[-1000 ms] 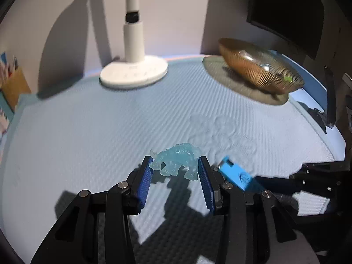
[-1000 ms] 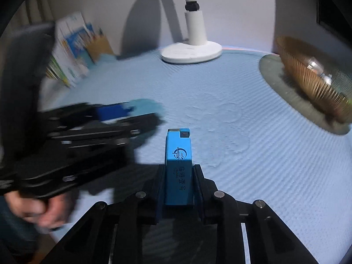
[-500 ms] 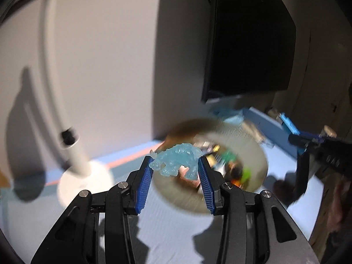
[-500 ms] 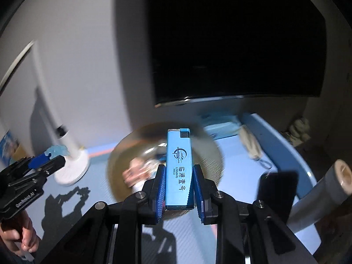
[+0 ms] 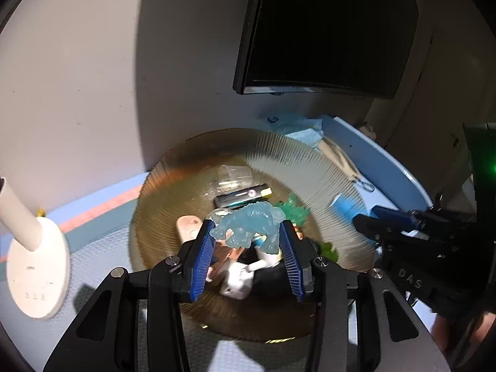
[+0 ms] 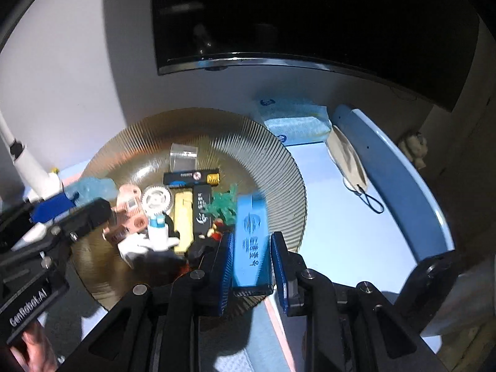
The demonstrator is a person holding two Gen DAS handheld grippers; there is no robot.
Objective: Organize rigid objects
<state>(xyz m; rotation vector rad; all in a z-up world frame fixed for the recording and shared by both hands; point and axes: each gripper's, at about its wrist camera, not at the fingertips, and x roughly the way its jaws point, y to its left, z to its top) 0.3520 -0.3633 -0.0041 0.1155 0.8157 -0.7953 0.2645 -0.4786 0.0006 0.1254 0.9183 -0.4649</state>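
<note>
My left gripper (image 5: 246,226) hangs over the amber ribbed glass bowl (image 5: 310,161). A translucent light-blue animal figure (image 5: 248,217) spans its blue pads; the jaws are opening and the figure still touches both. My right gripper (image 6: 252,235) is shut on a blue lighter (image 6: 251,226), which stands upright over the bowl's (image 6: 279,161) right side. The bowl holds several small things: a clear cup (image 6: 183,158), a black lighter (image 6: 192,176), a green figure (image 6: 224,206) and a white gear toy (image 6: 156,200). Each gripper shows in the other's view, the right gripper (image 5: 372,220) and the left gripper (image 6: 77,207).
A white lamp base (image 5: 37,269) stands left of the bowl. A dark monitor (image 5: 325,31) hangs on the wall behind. A blue tissue pack (image 6: 294,121) and a beige face mask (image 6: 347,158) lie right of the bowl, near the blue raised table rim (image 6: 403,186).
Both grippers rose off the blue mat with their objects and travelled to the bowl, now tilting down over it. The left jaws stand slightly wider.
</note>
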